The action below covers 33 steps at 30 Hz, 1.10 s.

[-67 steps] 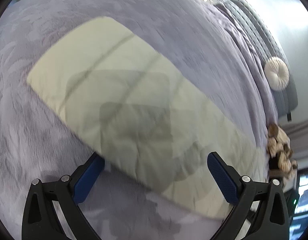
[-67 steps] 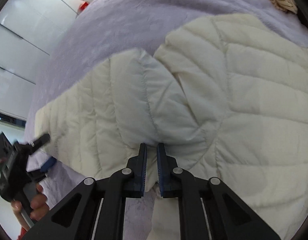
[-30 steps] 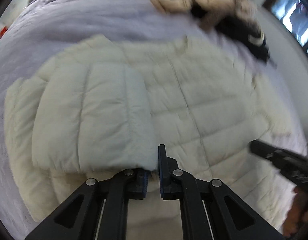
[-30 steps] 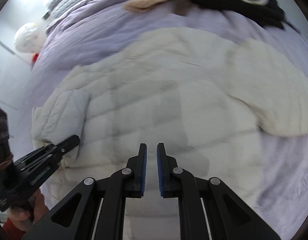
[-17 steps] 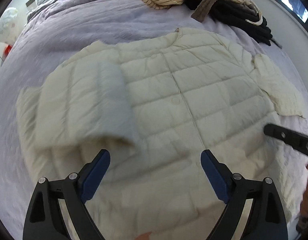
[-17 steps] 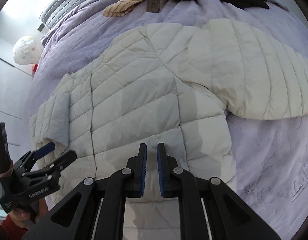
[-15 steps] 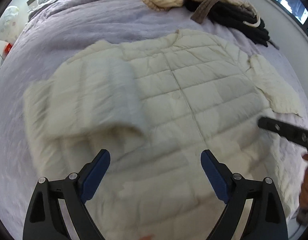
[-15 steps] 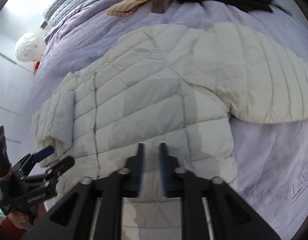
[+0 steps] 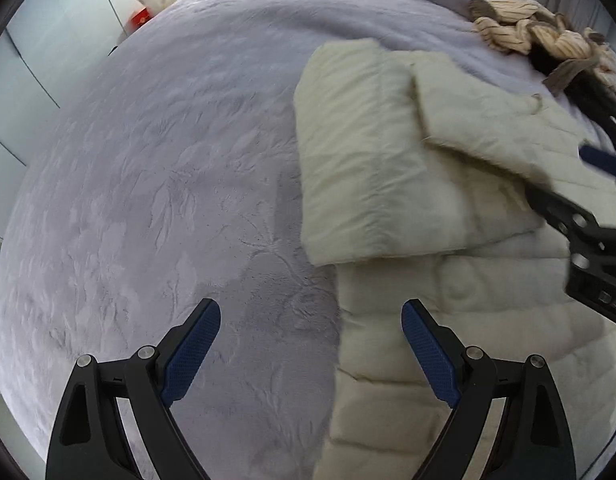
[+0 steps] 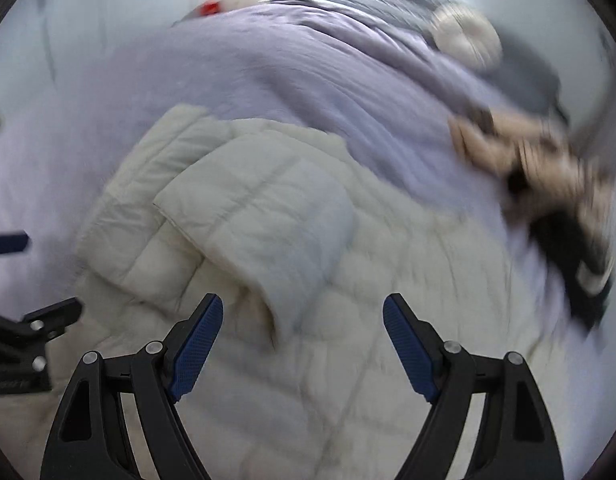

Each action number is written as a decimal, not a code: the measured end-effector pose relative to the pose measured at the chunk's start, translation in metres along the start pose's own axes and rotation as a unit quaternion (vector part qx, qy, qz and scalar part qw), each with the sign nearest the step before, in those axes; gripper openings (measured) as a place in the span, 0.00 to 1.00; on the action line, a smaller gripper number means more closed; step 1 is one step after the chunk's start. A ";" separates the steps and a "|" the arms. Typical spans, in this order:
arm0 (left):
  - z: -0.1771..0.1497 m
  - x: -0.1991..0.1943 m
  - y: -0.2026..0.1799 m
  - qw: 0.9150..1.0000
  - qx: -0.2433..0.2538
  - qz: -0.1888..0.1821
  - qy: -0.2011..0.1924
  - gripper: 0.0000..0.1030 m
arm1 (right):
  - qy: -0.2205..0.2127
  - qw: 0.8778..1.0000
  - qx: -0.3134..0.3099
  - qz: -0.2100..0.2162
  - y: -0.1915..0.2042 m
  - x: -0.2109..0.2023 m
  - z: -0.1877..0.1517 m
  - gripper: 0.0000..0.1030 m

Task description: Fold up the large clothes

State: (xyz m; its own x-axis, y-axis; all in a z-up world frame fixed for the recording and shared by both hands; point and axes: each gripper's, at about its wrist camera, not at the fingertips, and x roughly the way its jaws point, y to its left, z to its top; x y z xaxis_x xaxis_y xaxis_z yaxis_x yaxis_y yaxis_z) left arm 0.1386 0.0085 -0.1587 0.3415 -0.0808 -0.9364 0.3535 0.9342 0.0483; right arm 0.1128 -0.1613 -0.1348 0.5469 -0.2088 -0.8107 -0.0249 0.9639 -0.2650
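Note:
A cream quilted jacket (image 9: 448, 312) lies flat on the purple bedspread (image 9: 167, 200), with one sleeve (image 9: 368, 184) folded across its front. My left gripper (image 9: 310, 320) hangs open above the jacket's side edge, one finger over the bedspread and one over the jacket, gripping nothing. My right gripper (image 10: 303, 312) is above the jacket (image 10: 348, 380) near the folded sleeve (image 10: 259, 208); its jaws are opening and nothing is pressed between them. Each gripper also shows at the edge of the other's view: the right gripper (image 9: 556, 172) and the left gripper (image 10: 43, 272).
A pile of striped beige and black clothes (image 9: 536, 36) lies on the bed beyond the jacket's collar. A round pale cushion (image 10: 464, 40) and grey pillows sit at the head of the bed. Pale wardrobe doors (image 9: 35, 60) stand beyond the bed's far side.
The left gripper let go of the sleeve, which now lies folded on the jacket, and swung to the jacket's side edge. The right gripper went from shut to wide and swung over the folded sleeve.

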 end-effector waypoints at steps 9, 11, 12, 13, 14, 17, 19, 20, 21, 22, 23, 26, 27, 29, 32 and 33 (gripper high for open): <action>0.008 0.016 0.001 0.999 -0.030 -0.005 -0.009 0.90 | 0.000 0.972 0.233 0.045 -0.063 0.010 -0.014 0.03; 0.012 0.024 0.002 1.000 -0.028 -0.004 -0.008 0.90 | 0.012 0.940 0.332 0.078 -0.092 0.013 -0.036 0.03; 0.012 0.025 0.003 1.000 -0.029 -0.005 -0.007 0.90 | 0.023 0.916 0.389 0.097 -0.109 0.017 -0.053 0.03; 0.014 0.025 0.005 1.000 -0.030 -0.005 -0.006 0.90 | 0.030 0.899 0.423 0.111 -0.119 0.022 -0.063 0.03; 0.013 0.025 0.007 1.000 -0.030 -0.004 -0.005 0.90 | 0.038 0.873 0.468 0.133 -0.130 0.027 -0.080 0.03; 0.010 0.017 0.013 1.000 -0.028 -0.005 0.000 0.90 | 0.054 0.812 0.556 0.172 -0.151 0.039 -0.117 0.03; 0.007 0.008 0.019 1.000 -0.026 -0.009 -0.003 0.90 | 0.056 0.773 0.600 0.198 -0.156 0.043 -0.138 0.03; 0.006 0.002 0.023 1.000 -0.025 -0.012 -0.007 0.90 | 0.056 0.767 0.606 0.205 -0.157 0.043 -0.142 0.03; 0.006 -0.005 0.027 0.999 -0.026 -0.012 -0.015 0.90 | 0.057 0.761 0.610 0.213 -0.157 0.043 -0.145 0.03; 0.007 -0.010 0.029 0.999 -0.026 -0.011 -0.023 0.90 | 0.059 0.761 0.609 0.215 -0.156 0.042 -0.146 0.04; 0.013 -0.016 0.032 0.999 -0.026 -0.010 -0.034 0.90 | 0.061 0.764 0.605 0.217 -0.156 0.042 -0.146 0.04; 0.039 -0.019 0.035 0.998 -0.032 -0.007 -0.062 0.90 | 0.061 0.767 0.601 0.218 -0.156 0.041 -0.145 0.04; 0.048 -0.017 0.034 0.997 -0.035 -0.005 -0.067 0.90 | 0.060 0.764 0.604 0.221 -0.156 0.040 -0.146 0.04; 0.070 -0.007 0.027 0.996 -0.040 -0.019 -0.073 0.90 | 0.061 0.751 0.614 0.235 -0.157 0.043 -0.150 0.04; 0.088 0.015 0.013 0.996 -0.031 0.002 -0.078 0.90 | 0.061 0.711 0.649 0.263 -0.157 0.047 -0.163 0.04; 0.092 0.027 0.010 0.997 -0.033 0.010 -0.068 0.90 | 0.061 0.692 0.666 0.274 -0.157 0.047 -0.168 0.04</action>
State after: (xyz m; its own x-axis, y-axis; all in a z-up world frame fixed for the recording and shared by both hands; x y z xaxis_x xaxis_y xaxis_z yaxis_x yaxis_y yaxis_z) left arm 0.2313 -0.0166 -0.1520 0.4650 -0.1035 -0.8792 0.2881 0.9568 0.0398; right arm 0.0016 -0.3504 -0.2191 0.6832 0.3142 -0.6592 0.6369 0.1850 0.7484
